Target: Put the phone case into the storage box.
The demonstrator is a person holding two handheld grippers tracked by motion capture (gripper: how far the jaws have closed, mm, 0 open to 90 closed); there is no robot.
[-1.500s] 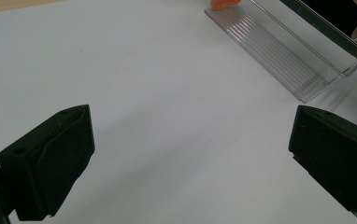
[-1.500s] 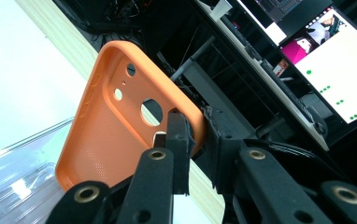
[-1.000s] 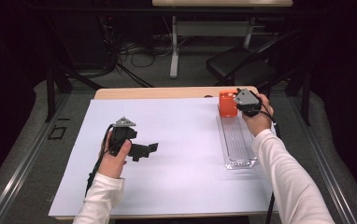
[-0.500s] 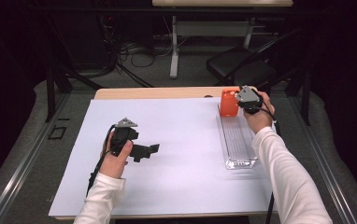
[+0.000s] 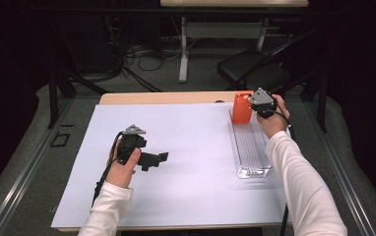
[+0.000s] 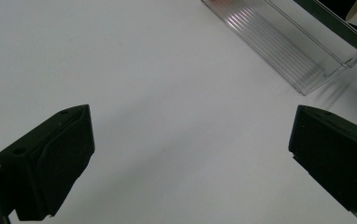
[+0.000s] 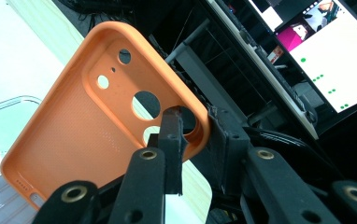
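Observation:
An orange phone case (image 5: 241, 107) stands on end at the far end of the clear plastic tray (image 5: 250, 147), its camera holes uppermost. My right gripper (image 5: 251, 105) reaches in from the right. In the right gripper view the case (image 7: 83, 126) has its rim between the jaws of that gripper (image 7: 195, 135). The jaws have just been opening a little, and the rim still sits between them with the pads on it. My left gripper (image 5: 160, 158) hovers low over the white sheet (image 5: 191, 196), left of centre. Its jaws (image 6: 190, 154) stand wide open with nothing between them.
The tray (image 6: 284, 42) lies lengthwise along the right side of the sheet. A wooden table edge (image 5: 166, 98) runs behind the sheet. Beyond it are a black chair (image 5: 247, 69), a table leg and floor cables. A lit monitor (image 7: 326, 60) stands behind the case.

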